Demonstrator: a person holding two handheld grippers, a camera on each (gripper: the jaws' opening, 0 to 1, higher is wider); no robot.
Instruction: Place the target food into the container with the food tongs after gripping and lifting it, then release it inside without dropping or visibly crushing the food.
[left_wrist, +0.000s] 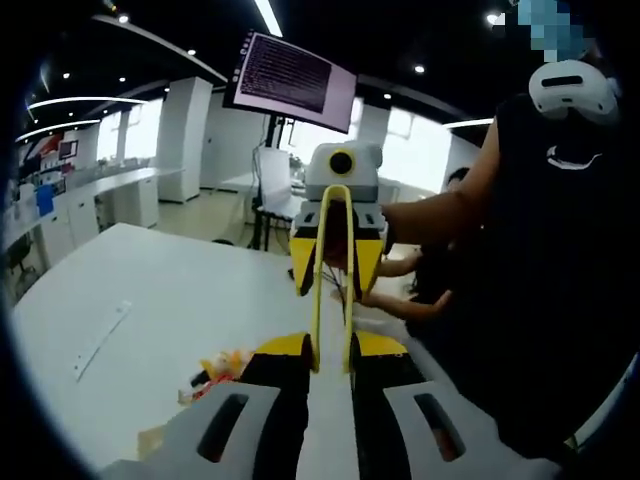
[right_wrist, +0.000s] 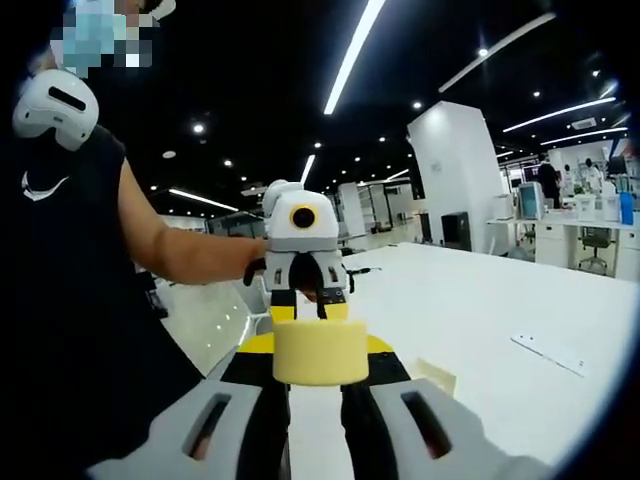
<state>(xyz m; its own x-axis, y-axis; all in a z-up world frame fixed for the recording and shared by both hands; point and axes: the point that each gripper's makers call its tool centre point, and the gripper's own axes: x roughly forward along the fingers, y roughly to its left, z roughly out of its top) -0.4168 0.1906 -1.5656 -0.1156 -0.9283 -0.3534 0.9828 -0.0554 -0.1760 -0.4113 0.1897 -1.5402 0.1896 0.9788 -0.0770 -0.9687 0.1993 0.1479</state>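
Note:
Yellow food tongs (left_wrist: 333, 300) run up from between my left gripper's (left_wrist: 332, 350) jaws to their bent end, which sits between the yellow jaws of my right gripper (left_wrist: 336, 262) facing me. Both grippers are shut on the tongs, above the white table (left_wrist: 150, 300). In the right gripper view the tongs' bent end (right_wrist: 320, 352) shows as a pale yellow rounded band held in my right gripper (right_wrist: 320, 350), with the left gripper (right_wrist: 310, 312) just beyond it. Orange and yellow food pieces (left_wrist: 222, 368) lie on the table beside my left jaw.
A person in a black sleeveless top (left_wrist: 540, 280) stands close, their arm (right_wrist: 190, 255) behind the left gripper. A white strip (left_wrist: 100, 340) and a beige item (left_wrist: 150, 440) lie on the table. A monitor (left_wrist: 292, 80) hangs behind. The beige item (right_wrist: 435, 375) also shows near my right jaw.

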